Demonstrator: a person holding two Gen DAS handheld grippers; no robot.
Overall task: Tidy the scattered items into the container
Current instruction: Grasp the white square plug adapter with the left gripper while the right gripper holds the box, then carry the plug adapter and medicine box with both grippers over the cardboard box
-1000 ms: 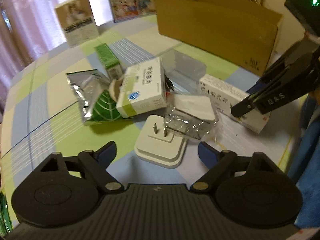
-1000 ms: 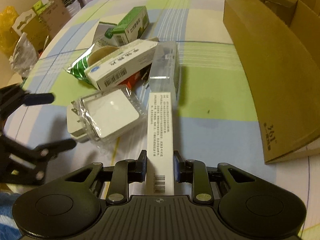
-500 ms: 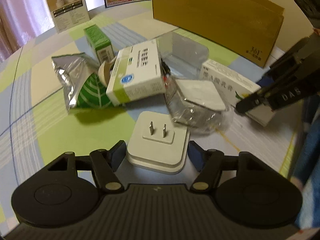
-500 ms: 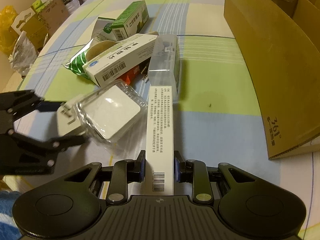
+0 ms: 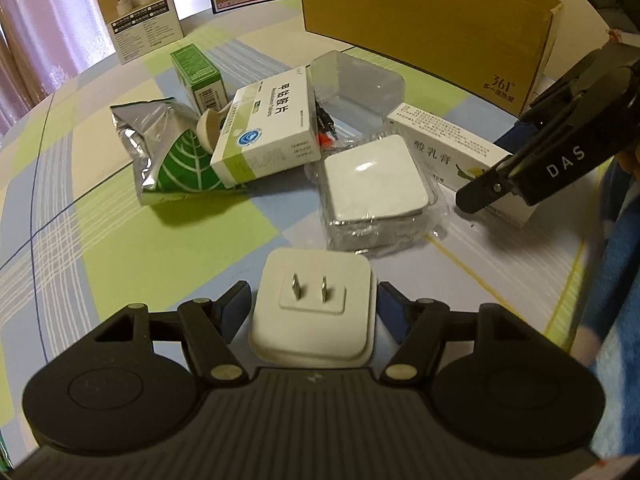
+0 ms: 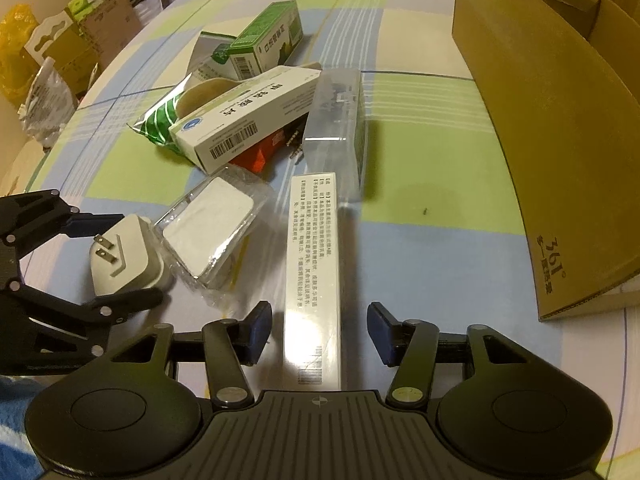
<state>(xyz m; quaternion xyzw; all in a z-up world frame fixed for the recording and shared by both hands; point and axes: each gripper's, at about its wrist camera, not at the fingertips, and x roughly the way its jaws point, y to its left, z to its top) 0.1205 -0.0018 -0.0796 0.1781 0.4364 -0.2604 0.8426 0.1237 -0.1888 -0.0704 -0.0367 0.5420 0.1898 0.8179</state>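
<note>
Charger plug (image 5: 314, 308) held in my left gripper (image 5: 314, 312); long box (image 6: 314, 276) lies loose.
My right gripper (image 6: 318, 332) has just opened; fingers (image 6: 256, 334) flank the near end, long axis pointing away, cardboard container (image 6: 560, 152) to its right.

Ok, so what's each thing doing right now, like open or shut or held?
left gripper: fingers just closed, shut on the white plug.
white plug: gripped, prongs showing.
right gripper: fingers just opened, pressing on nothing.
long white box: lying on the table between the open fingers, not gripped.
cardboard box: upright, top open.
medicine box: closed, leaning on the pile.
white block: in clear wrap, lying flat.
</note>
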